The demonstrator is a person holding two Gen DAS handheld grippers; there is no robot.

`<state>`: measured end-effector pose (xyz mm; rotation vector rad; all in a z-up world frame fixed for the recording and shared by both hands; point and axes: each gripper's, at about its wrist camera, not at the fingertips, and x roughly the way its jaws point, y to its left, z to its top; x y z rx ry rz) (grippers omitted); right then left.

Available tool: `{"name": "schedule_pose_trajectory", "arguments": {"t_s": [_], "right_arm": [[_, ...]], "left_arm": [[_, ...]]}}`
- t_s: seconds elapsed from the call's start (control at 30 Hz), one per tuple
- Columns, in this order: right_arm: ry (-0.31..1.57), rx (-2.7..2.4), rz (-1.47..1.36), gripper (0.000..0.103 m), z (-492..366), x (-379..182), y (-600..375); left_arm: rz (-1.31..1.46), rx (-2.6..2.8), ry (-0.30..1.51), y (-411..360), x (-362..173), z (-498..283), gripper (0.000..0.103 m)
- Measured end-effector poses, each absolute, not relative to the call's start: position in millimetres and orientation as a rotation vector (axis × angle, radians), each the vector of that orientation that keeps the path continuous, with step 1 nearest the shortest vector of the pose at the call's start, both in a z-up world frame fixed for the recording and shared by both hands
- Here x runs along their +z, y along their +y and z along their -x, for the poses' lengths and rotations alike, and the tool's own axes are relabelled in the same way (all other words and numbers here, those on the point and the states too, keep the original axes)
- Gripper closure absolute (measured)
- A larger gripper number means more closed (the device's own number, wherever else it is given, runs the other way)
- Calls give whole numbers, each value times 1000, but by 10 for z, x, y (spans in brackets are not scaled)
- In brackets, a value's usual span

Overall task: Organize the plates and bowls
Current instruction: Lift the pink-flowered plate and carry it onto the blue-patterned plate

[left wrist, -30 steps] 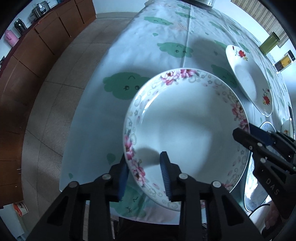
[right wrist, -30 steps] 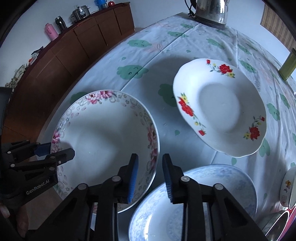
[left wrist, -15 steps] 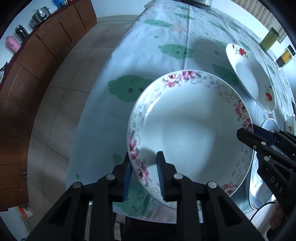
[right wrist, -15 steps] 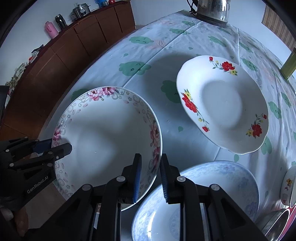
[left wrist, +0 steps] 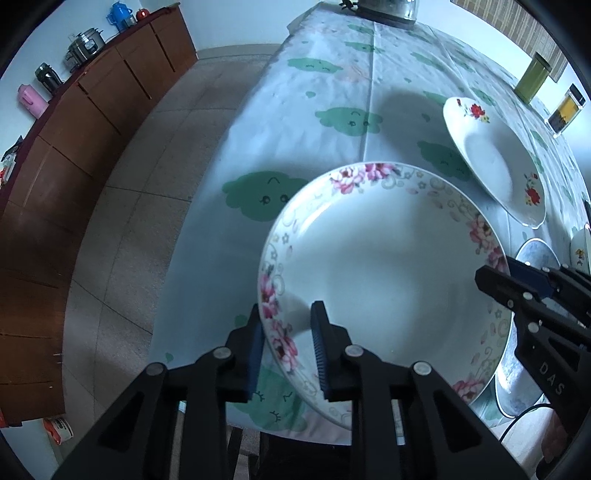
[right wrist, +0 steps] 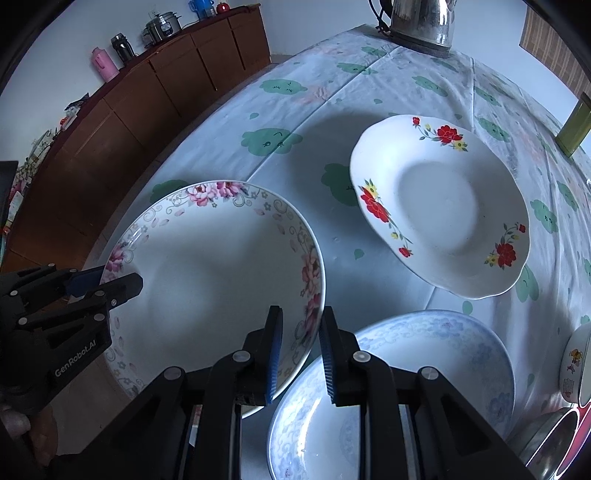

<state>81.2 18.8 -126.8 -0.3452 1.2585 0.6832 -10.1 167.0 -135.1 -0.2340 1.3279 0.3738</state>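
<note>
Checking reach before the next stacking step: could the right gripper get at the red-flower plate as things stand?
Probably not yet. The right gripper is shut on the rim of the pink-flower plate, as is the left gripper. The red-flower plate itself lies uncovered beyond.

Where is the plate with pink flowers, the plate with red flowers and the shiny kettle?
pink-flower plate (right wrist: pixel 207 280), right wrist view, on its white middle.
red-flower plate (right wrist: pixel 439 206), right wrist view, on its white well.
kettle (right wrist: pixel 421 18), right wrist view, on its shiny side.
</note>
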Motion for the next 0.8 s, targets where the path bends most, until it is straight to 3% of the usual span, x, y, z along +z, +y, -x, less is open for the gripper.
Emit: {"name": "schedule_pose_trajectory", "arguments": {"t_s": [0.8], "right_arm": [[1159,648,333,81,-709,-904,-20]], "left_arm": [[189,344,1255,1522,-990,58,81]]}}
